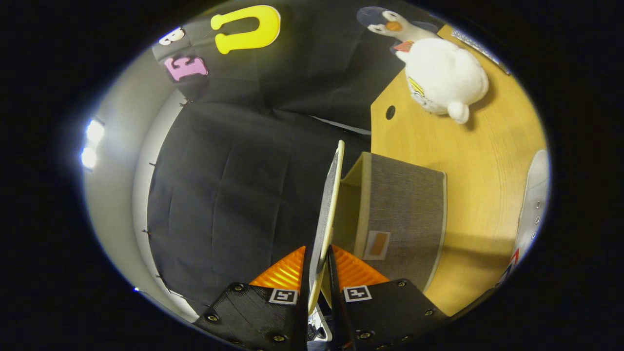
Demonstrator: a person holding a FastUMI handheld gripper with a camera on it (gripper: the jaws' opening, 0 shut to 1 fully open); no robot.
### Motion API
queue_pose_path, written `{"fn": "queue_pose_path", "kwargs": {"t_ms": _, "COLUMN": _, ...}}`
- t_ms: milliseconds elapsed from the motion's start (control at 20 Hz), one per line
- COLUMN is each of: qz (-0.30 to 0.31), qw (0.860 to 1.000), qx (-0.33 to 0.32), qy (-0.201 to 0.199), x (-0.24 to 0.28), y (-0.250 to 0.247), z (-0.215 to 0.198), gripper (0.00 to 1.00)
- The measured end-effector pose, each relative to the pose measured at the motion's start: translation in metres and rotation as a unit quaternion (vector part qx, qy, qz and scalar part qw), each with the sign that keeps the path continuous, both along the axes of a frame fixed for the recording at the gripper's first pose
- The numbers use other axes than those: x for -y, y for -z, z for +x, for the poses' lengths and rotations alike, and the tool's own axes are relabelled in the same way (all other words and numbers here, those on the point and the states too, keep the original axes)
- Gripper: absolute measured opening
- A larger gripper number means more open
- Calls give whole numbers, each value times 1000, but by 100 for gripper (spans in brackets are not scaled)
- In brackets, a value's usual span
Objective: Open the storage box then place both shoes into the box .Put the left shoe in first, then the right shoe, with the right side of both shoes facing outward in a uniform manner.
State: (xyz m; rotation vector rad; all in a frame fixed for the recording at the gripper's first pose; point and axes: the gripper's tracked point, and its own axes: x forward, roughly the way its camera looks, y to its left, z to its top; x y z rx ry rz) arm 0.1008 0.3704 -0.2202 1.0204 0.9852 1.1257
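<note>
jaws: clamped on box lid [327,214] | grey storage box [404,214], plush penguin [441,73], shoe [534,204] are seen on wooden desk [482,156] | black cloth wall is seen behind

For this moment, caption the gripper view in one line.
Claw shut on the storage box lid, swung open; plush penguin beyond on the table.

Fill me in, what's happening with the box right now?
The gripper is closed on the storage box's lid, both jaws pinching its edge, and the lid is swung up, leaving the grey fabric box open on the wooden table. The part of the inside that shows looks empty. One white shoe lies on the table beyond the box, so no shoe has gone in yet. A plush penguin sits farther back.
</note>
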Motion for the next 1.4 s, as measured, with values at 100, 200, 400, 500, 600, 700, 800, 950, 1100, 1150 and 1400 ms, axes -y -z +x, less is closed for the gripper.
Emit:
{"fn": "queue_pose_path", "kwargs": {"t_ms": 100, "qz": -1, "qw": 1000, "qx": 26, "qy": -10, "x": -9, "y": -21, "z": -2, "gripper": 20}}
{"fn": "queue_pose_path", "kwargs": {"t_ms": 200, "qz": 1, "qw": 999, "qx": 47, "qy": -21, "x": -19, "y": -44, "z": -4, "gripper": 20}}
{"fn": "queue_pose_path", "kwargs": {"t_ms": 400, "qz": -3, "qw": 995, "qx": 89, "qy": -38, "x": -45, "y": -84, "z": -9, "gripper": 20}}
{"fn": "queue_pose_path", "kwargs": {"t_ms": 500, "qz": -9, "qw": 993, "qx": 110, "qy": -51, "x": -67, "y": -100, "z": -10, "gripper": 20}}
{"fn": "queue_pose_path", "kwargs": {"t_ms": 600, "qz": -14, "qw": 989, "qx": 129, "qy": -64, "x": -98, "y": -112, "z": -11, "gripper": 20}}
{"fn": "queue_pose_path", "kwargs": {"t_ms": 700, "qz": -18, "qw": 986, "qx": 145, "qy": -77, "x": -128, "y": -122, "z": -17, "gripper": 20}}
{"fn": "queue_pose_path", "kwargs": {"t_ms": 800, "qz": -26, "qw": 983, "qx": 160, "qy": -88, "x": -163, "y": -125, "z": -20, "gripper": 20}}
{"fn": "queue_pose_path", "kwargs": {"t_ms": 950, "qz": -43, "qw": 979, "qx": 167, "qy": -107, "x": -208, "y": -124, "z": -30, "gripper": 20}}
{"fn": "queue_pose_path", "kwargs": {"t_ms": 1100, "qz": -79, "qw": 977, "qx": 170, "qy": -105, "x": -244, "y": -111, "z": -34, "gripper": 20}}
{"fn": "queue_pose_path", "kwargs": {"t_ms": 1150, "qz": -91, "qw": 976, "qx": 171, "qy": -102, "x": -252, "y": -104, "z": -32, "gripper": 20}}
{"fn": "queue_pose_path", "kwargs": {"t_ms": 1400, "qz": -136, "qw": 970, "qx": 184, "qy": -81, "x": -249, "y": -98, "z": -20, "gripper": 61}}
